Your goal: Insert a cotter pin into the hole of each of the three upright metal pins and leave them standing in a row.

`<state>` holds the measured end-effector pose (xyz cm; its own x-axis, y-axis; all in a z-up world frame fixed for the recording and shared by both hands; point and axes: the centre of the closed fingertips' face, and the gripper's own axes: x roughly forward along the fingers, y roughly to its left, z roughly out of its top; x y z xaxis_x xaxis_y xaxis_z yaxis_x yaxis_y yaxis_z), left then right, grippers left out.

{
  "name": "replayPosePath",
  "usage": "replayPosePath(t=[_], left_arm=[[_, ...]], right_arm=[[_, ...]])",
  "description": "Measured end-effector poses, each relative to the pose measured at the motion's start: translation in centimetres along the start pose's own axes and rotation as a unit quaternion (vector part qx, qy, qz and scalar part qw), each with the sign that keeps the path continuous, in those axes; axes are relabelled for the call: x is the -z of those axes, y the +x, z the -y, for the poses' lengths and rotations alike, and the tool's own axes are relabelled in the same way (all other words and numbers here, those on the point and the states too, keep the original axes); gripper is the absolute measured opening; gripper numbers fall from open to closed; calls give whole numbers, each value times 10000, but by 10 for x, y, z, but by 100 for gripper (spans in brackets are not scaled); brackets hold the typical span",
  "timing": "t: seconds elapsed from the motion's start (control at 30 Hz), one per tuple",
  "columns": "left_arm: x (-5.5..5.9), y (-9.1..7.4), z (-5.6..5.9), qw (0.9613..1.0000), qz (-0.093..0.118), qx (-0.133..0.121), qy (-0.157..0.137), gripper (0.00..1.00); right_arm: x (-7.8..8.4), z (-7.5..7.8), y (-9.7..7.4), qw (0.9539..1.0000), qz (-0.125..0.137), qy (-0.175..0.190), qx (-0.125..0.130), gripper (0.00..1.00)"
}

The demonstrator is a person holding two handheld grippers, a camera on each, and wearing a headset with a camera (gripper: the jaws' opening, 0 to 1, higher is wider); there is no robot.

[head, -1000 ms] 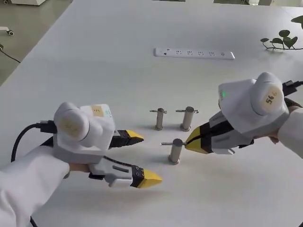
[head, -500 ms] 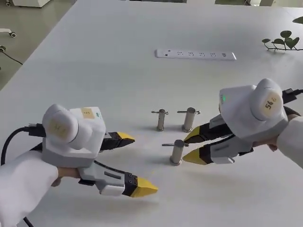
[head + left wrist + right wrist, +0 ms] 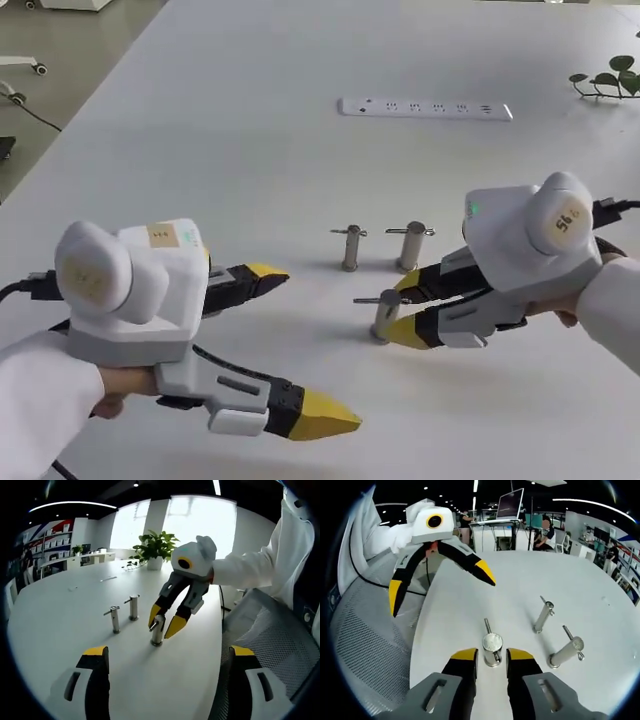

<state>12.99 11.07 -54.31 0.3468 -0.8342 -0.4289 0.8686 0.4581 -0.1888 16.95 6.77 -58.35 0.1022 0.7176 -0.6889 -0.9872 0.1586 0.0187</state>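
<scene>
Right gripper (image 3: 398, 311), whose jaws were shut against the near pin's (image 3: 387, 318) side a second ago, had parted them and slid forward, so that one yellow tip stood on each side of that pin. The gap was narrow; whether the tips touched the pin could not be told. Left gripper (image 3: 318, 348) had drawn back toward the person and hung over the table (image 3: 250, 120) with jaws spread wide and nothing between them, well apart from the pins. The near pin stood upright with the near cotter (image 3: 370, 299) through its head, sticking out to the left. Behind it the left back pin (image 3: 351, 252) and right back pin (image 3: 411, 252) stood upright side by side, bearing the left cotter (image 3: 347, 231) and right cotter (image 3: 411, 231). The near pin stood in front of the gap between them, out of their line. A power strip (image 3: 425, 107) lay farther back, and a plant (image 3: 605, 82) at the far right edge
</scene>
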Motion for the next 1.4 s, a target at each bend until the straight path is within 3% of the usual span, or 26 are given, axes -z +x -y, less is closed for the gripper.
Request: replayPosePath(t=[0.17, 0.23, 0.7, 0.87, 1.13, 1.4], left_arm=[[6, -1, 3, 9997, -199, -35, 126, 99], [6, -2, 4, 9997, -201, -36, 130, 99], [4, -2, 0, 9998, -186, -98, 75, 99], [5, -2, 0, 9997, -211, -87, 44, 99], [5, -3, -2, 9996, -266, -134, 34, 99], [8, -6, -4, 9991, -352, -216, -42, 99]], right_arm=[[0, 0, 4, 10000, 26, 57, -3, 14], [-1, 0, 5, 10000, 43, 72, -1, 9], [4, 9, -6, 9990, 129, -164, 399, 8], [11, 28, -24, 9976, 219, 2, 660, 8], [36, 67, -57, 9948, 79, 140, 1002, 8], [52, 90, -68, 9948, 91, 159, 1006, 8]])
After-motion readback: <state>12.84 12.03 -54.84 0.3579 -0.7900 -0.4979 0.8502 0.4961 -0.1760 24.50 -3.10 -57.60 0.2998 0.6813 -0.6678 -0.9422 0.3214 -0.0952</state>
